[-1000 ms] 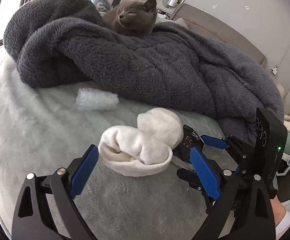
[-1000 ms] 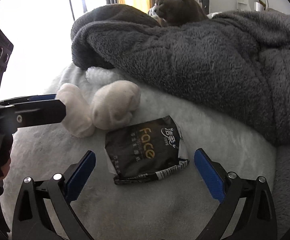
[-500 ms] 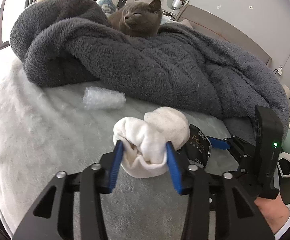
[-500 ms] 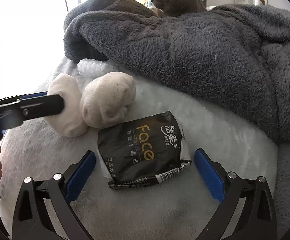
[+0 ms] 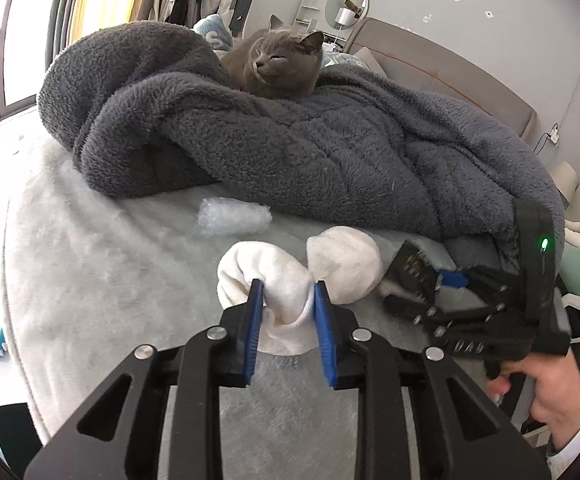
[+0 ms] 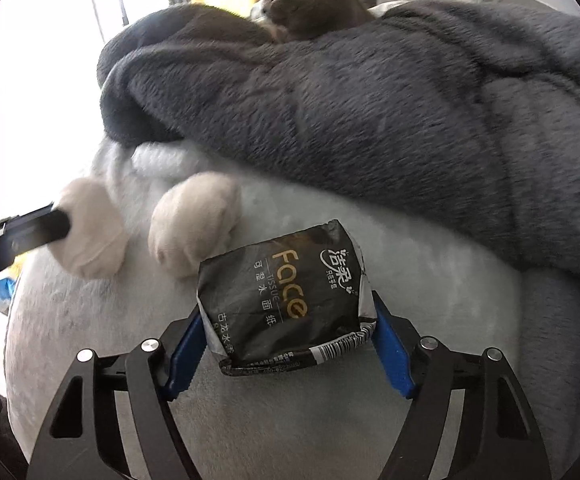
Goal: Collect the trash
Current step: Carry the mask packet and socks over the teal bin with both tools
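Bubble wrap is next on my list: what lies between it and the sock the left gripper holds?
In the left wrist view, only bare pale bedcover lies between the bubble wrap and the sock in the left gripper.

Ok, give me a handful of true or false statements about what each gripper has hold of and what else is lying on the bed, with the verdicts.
1. The left gripper is clamped on the white sock. True.
2. The right gripper is wide open with nothing between its jaws. False: its jaws are closed against the sides of the black tissue pack.
3. A grey cat lies on the dark grey blanket. True.
4. The bubble wrap wad is held by the left gripper. False: it lies loose on the pale bed cover, near the blanket's edge.
5. The cat's eyes are wide open. False: they look shut.
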